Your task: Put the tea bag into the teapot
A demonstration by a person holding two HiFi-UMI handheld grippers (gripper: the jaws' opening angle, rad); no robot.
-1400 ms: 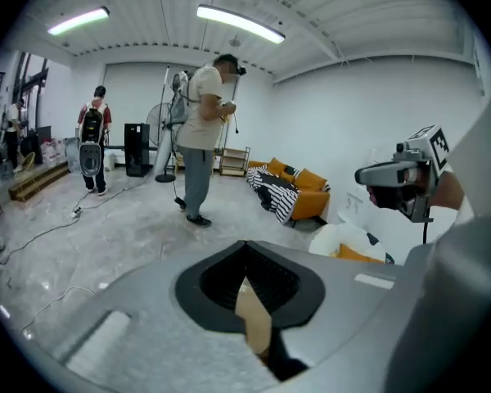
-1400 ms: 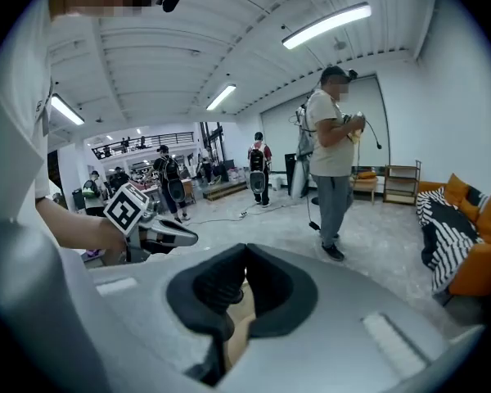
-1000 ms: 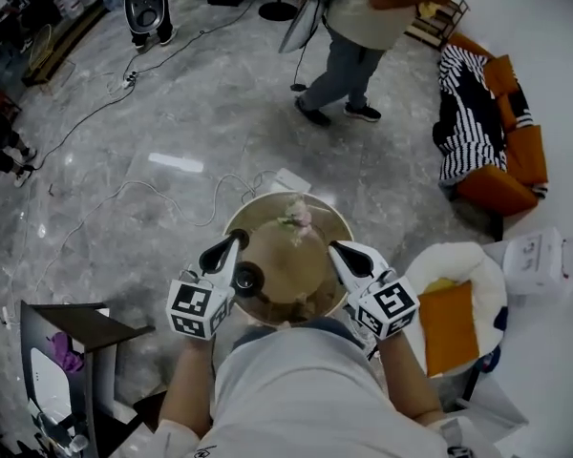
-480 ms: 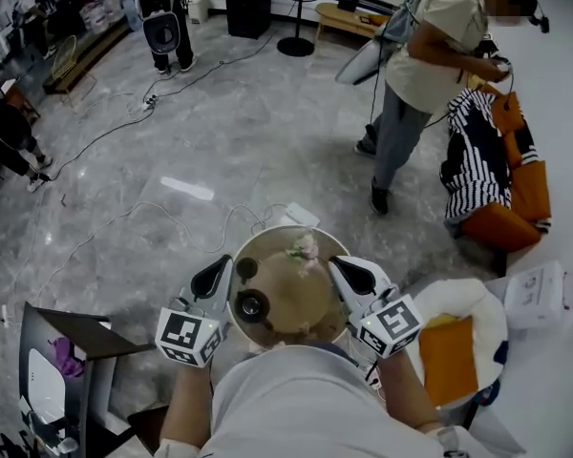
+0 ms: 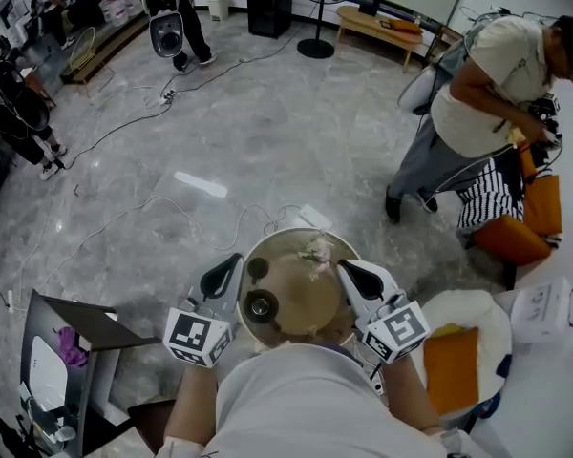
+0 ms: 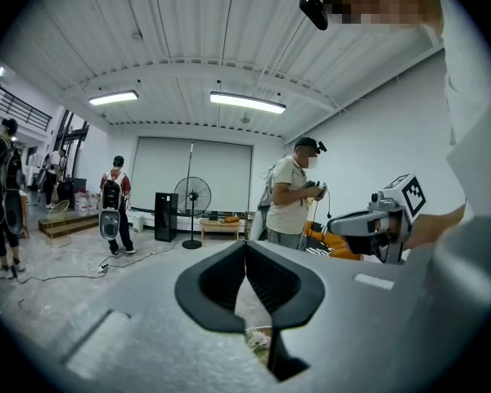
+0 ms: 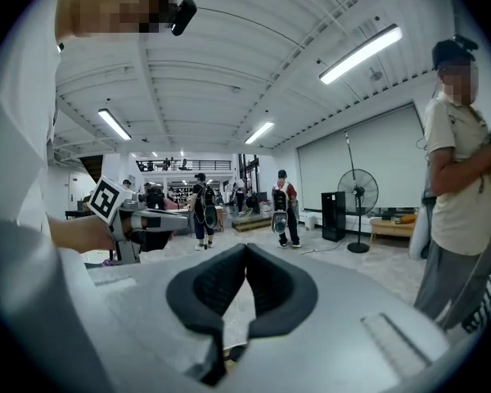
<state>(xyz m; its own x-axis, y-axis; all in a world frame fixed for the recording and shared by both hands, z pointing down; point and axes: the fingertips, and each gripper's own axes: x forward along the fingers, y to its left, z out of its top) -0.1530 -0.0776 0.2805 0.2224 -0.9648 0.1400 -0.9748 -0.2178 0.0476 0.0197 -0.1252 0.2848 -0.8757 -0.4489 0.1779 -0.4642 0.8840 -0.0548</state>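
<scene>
A small round tan table (image 5: 296, 327) stands just in front of me. On its left part sits a dark round teapot (image 5: 261, 305), with a small dark cup (image 5: 258, 268) behind it. A pale pinkish bundle (image 5: 317, 251) lies at the table's far edge; I cannot make out a tea bag. My left gripper (image 5: 231, 261) hangs at the table's left rim, shut and empty. My right gripper (image 5: 348, 268) hangs at the right rim, also shut and empty. Both gripper views look out level over the room: left gripper (image 6: 245, 246), right gripper (image 7: 245, 248).
A person (image 5: 477, 93) stands at the back right by orange cushions (image 5: 525, 227). Other people stand at the far left (image 5: 19, 113) and the back (image 5: 167, 8). Cables (image 5: 143, 208) run over the grey floor. A dark side stand (image 5: 76, 322) is at my left, a white seat (image 5: 468, 337) at my right.
The head view has tilted up, showing more of the room. The person at the back has walked to the right. My left gripper has drawn slightly off the table's rim.
</scene>
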